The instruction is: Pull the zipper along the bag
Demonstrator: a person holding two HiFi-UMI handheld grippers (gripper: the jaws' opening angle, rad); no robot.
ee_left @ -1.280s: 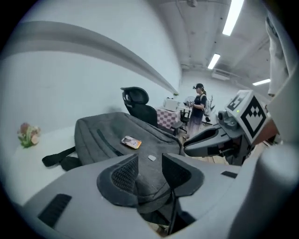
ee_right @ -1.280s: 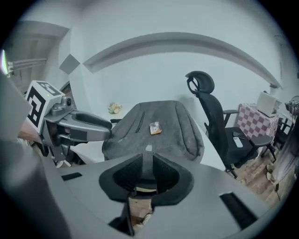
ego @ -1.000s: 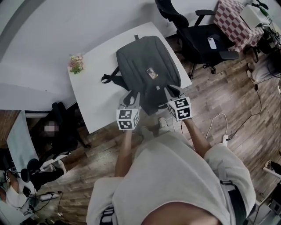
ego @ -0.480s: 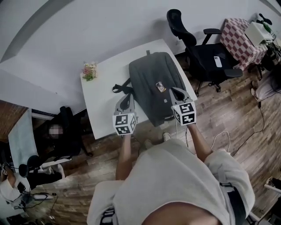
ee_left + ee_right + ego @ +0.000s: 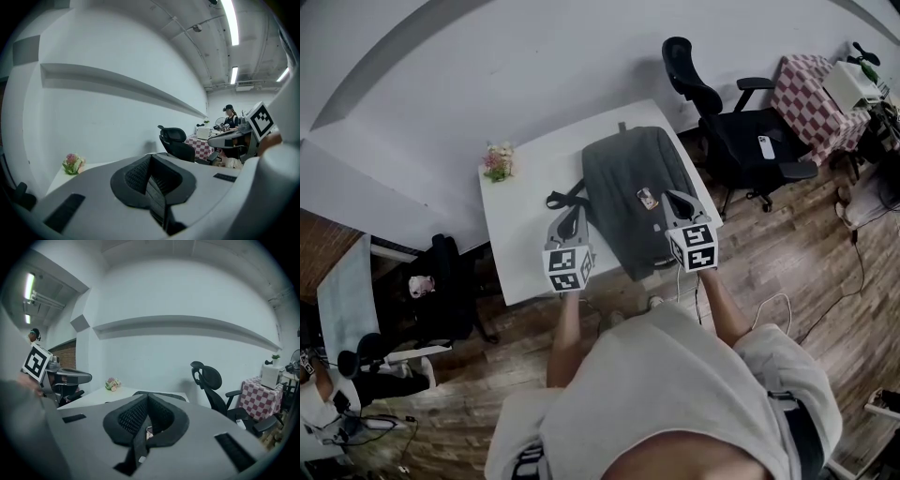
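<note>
A dark grey backpack [image 5: 628, 173] lies flat on the white table [image 5: 525, 234], with a small tag [image 5: 648, 198] on its top and black straps [image 5: 565, 199] trailing off its left side. My left gripper [image 5: 571, 215] hovers over those straps by the bag's near-left corner, jaws shut and empty. In its own view the left gripper [image 5: 151, 157] points level at the far wall. My right gripper [image 5: 674, 200] hangs over the bag's near-right corner, also shut with nothing held. Past the right gripper [image 5: 147, 397] only a sliver of the backpack [image 5: 161, 394] shows. No zipper pull can be made out.
A small bunch of flowers [image 5: 498, 161] stands at the table's far left corner. A black office chair [image 5: 741, 131] is right of the table, a checkered table [image 5: 811, 80] beyond it. More dark chairs [image 5: 441, 291] stand at the left. A white cable [image 5: 773, 305] lies on the wood floor.
Both grippers have closed their jaws and lifted back from the bag's near end. The head view has drawn away, so table and bag look smaller.
</note>
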